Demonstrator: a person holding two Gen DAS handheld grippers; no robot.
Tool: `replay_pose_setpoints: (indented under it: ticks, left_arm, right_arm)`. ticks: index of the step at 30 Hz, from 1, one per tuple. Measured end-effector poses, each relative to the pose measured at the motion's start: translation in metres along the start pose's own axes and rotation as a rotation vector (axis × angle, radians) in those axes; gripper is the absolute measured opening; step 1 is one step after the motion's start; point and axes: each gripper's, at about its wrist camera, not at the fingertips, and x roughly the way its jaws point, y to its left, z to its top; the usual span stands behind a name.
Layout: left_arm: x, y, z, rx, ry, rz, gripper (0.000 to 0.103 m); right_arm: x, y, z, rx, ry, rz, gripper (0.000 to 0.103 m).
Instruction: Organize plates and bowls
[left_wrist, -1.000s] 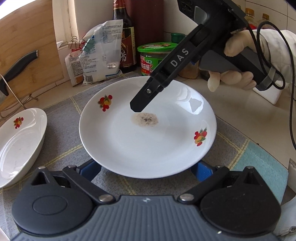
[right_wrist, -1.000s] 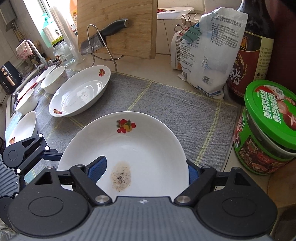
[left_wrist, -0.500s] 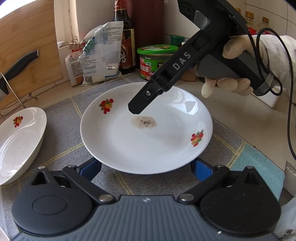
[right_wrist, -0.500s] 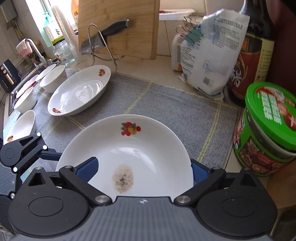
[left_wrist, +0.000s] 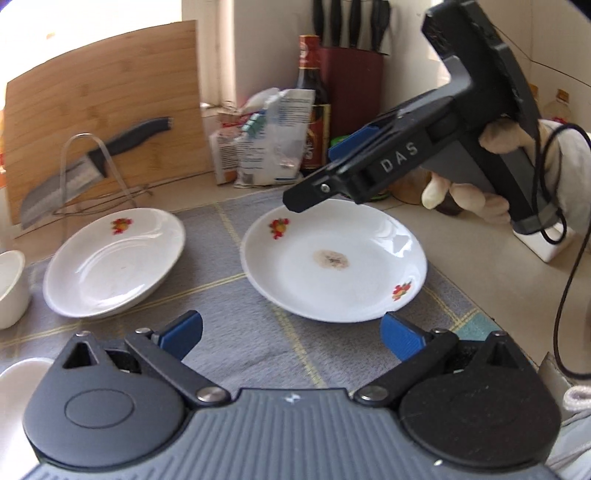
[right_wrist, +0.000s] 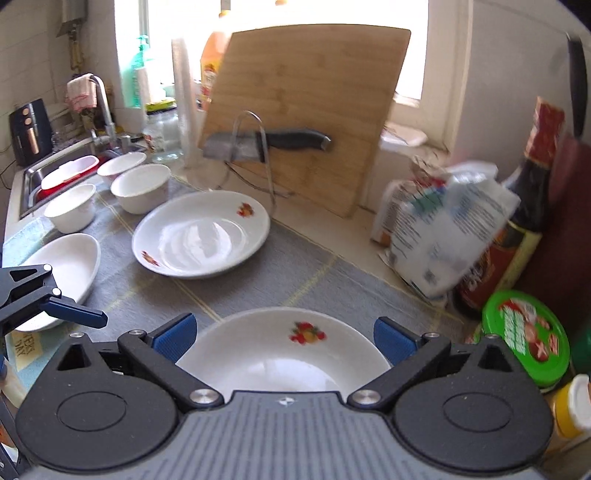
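A white plate with fruit prints and a brown stain (left_wrist: 334, 260) lies on the grey mat (left_wrist: 236, 254); it also shows in the right wrist view (right_wrist: 280, 354). My left gripper (left_wrist: 291, 334) is open and empty, just short of the plate's near rim. My right gripper (right_wrist: 282, 338) is open and hovers above the plate's far side; it also shows in the left wrist view (left_wrist: 317, 184). A second fruit-print plate (left_wrist: 114, 262) lies to the left, also in the right wrist view (right_wrist: 201, 234). Several white bowls (right_wrist: 140, 188) stand near the sink.
A bamboo cutting board (right_wrist: 306, 110) leans at the back with a knife on a wire rack (right_wrist: 266, 142). A soy sauce bottle (right_wrist: 517, 225), a food bag (right_wrist: 443, 229) and a green-lidded jar (right_wrist: 524, 336) crowd the right. The sink (right_wrist: 55, 170) is far left.
Both grippers have pulled back and risen away from the stained plate, which now lies free on the mat. The second plate and the bowls have come into fuller view.
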Motion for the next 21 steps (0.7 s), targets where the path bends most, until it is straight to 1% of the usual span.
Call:
replay_pose_setpoints:
  ticks: [3, 6, 9, 11, 15, 18, 21]
  left_arm:
    - [-0.017, 0.007, -0.007, -0.018, -0.002, 0.051, 0.102]
    - [-0.035, 0.021, -0.019, -0.049, -0.007, 0.066, 0.102]
    - [-0.053, 0.038, -0.032, -0.067, -0.011, 0.079, 0.102]
    - [-0.064, 0.050, -0.040, -0.067, -0.005, 0.089, 0.102]
    - [-0.090, 0.077, -0.053, -0.065, -0.020, 0.097, 0.102]
    - [-0.101, 0.099, -0.061, -0.081, -0.021, 0.090, 0.102]
    - [-0.112, 0.117, -0.070, -0.070, -0.024, 0.078, 0.102]
  right_arm:
    - [0.002, 0.018, 0.005, 0.000, -0.015, 0.017, 0.103]
    - [0.003, 0.038, 0.008, 0.020, -0.026, 0.019, 0.103]
    - [0.007, 0.063, 0.009, 0.040, -0.030, -0.016, 0.103]
    - [0.010, 0.079, 0.009, 0.078, -0.020, -0.034, 0.103]
    - [0.014, 0.111, 0.006, 0.121, -0.008, -0.056, 0.103]
    - [0.018, 0.135, 0.002, 0.150, 0.004, -0.089, 0.103]
    - [0.022, 0.155, -0.004, 0.201, 0.024, -0.105, 0.103]
